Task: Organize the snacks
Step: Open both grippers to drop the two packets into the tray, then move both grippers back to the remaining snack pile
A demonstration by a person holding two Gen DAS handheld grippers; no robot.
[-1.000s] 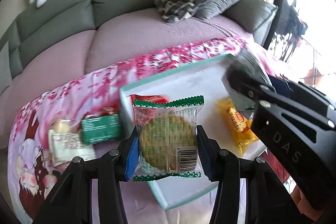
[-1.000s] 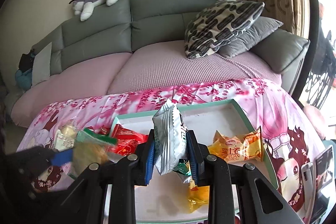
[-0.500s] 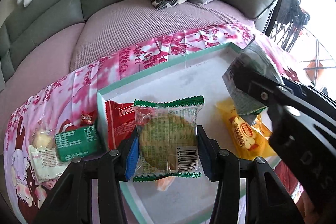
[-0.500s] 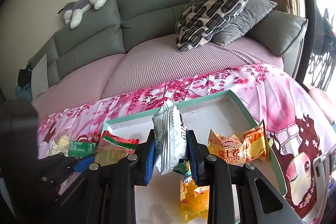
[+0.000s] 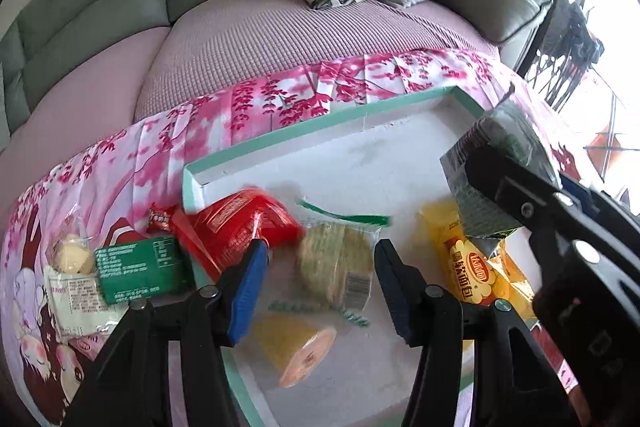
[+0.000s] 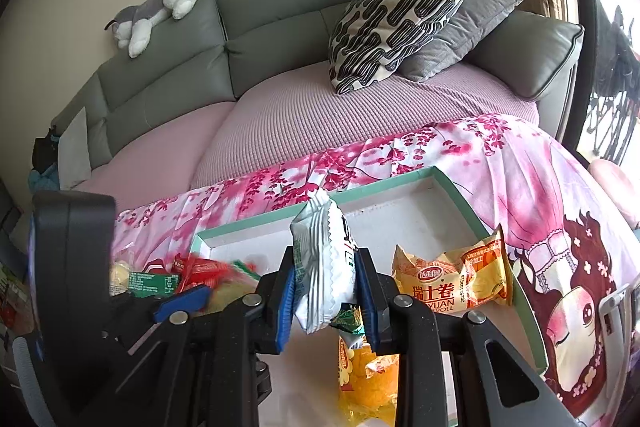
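Over the white, teal-rimmed tray my left gripper has its jaws opening. The clear cookie packet with green edges is blurred between the blue pads, and neither pad touches it. A red packet, a yellow bread packet and a yellow-orange packet lie in the tray. My right gripper is shut on a silver snack packet, held upright above the tray. That packet shows at the right of the left wrist view.
On the pink floral cloth left of the tray lie a green box, a small red candy and a pale packet. A yellow Swiss roll packet leans on the tray's right wall. Behind are a sofa, cushions and a plush toy.
The left jaws have spread and the cookie packet has come loose, tilting and blurring toward the tray. Both grippers came in lower over the tray. The right grip is unchanged.
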